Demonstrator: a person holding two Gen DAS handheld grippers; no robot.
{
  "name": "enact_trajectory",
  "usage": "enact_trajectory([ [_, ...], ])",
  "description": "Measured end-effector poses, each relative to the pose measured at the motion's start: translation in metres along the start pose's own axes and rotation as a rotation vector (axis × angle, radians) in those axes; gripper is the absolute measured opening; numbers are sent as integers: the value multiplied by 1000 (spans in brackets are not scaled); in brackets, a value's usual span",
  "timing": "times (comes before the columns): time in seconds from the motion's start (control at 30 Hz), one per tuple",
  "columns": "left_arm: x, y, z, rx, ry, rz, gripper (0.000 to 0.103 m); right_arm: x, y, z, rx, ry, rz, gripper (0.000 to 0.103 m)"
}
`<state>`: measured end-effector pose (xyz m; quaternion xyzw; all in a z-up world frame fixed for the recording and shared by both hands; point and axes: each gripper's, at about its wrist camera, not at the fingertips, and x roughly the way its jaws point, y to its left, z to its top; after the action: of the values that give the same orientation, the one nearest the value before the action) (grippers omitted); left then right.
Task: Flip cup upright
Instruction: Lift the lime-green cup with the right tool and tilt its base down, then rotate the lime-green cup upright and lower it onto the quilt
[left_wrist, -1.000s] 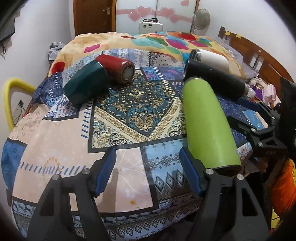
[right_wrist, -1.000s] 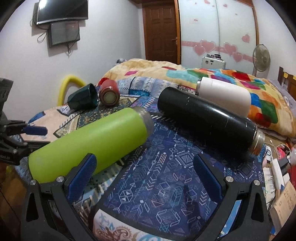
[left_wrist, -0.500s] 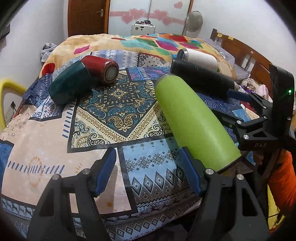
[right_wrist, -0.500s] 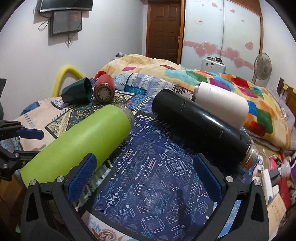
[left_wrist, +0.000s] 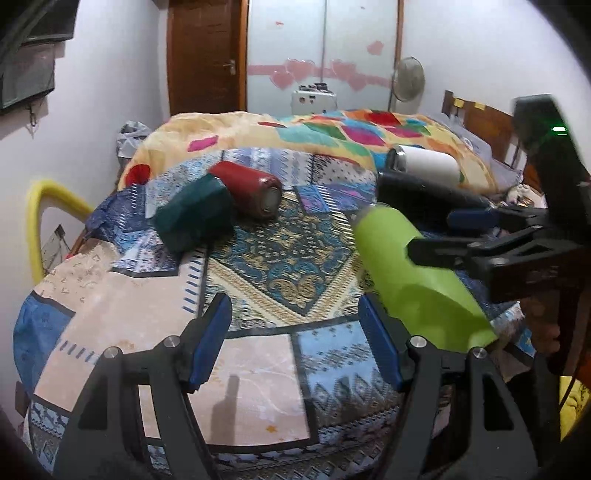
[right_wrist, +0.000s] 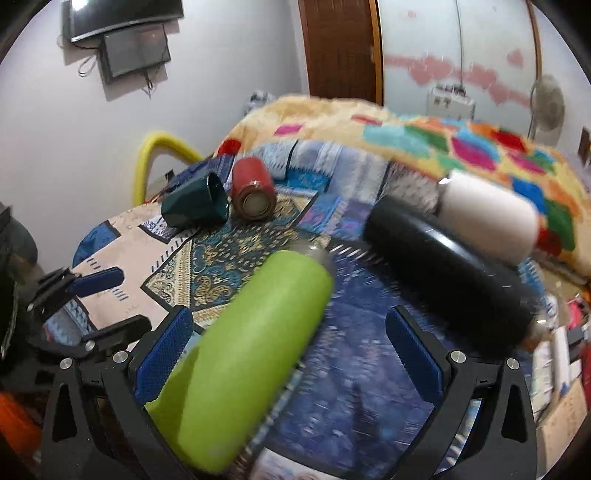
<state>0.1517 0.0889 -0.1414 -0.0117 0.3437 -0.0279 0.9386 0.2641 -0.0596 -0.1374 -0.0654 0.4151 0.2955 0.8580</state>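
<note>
On the patterned bedspread (left_wrist: 258, 266) lay five vessels, all on their sides: one lime-green flask (right_wrist: 243, 354), one black flask (right_wrist: 447, 273), one white tumbler (right_wrist: 487, 214), one red tumbler (right_wrist: 255, 192) and one dark green cup (right_wrist: 195, 203). The green cup and the red tumbler lay touching at the far left; the black flask and the white one lay side by side on the right. The right wrist view was smeared, so the far end of the black flask was hard to make out, and the lime-green flask's near end was cut off behind the gripper frame. The right gripper (right_wrist: 288, 354) was spread wide with the lime-green flask between its pads, close beside the left pad; I could not tell whether they touched. The left gripper (left_wrist: 295, 343) was splayed open over bare cloth, gripping nothing, just left of that flask.
</note>
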Motion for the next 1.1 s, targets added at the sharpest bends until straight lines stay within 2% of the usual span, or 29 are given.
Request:
enact_trajectory([
  [0.13,0,9,1,-9,-24,17,71,28,5,4,-13,89,-31,102],
  [0.17,1,10,2,-9,-29,21,71,32,6,5,-19,111,-38,98],
  [0.43,4,12,3,-8,-53,21,72,52,10,5,-13,238,23,90],
  [0.57,4,11,1,-13,-55,24,72,61,7,7,16,300,88,89],
  [0.67,0,10,1,-18,-61,19,72,60,6,7,26,311,103,85],
  [0.8,-8,8,3,-15,-78,20,72,51,2,4,43,305,124,69],
  [0.97,-20,6,4,-20,-106,14,72,44,0,1,26,313,110,68],
  [1.1,-25,3,6,-13,-118,22,72,29,7,3,-24,272,94,63],
])
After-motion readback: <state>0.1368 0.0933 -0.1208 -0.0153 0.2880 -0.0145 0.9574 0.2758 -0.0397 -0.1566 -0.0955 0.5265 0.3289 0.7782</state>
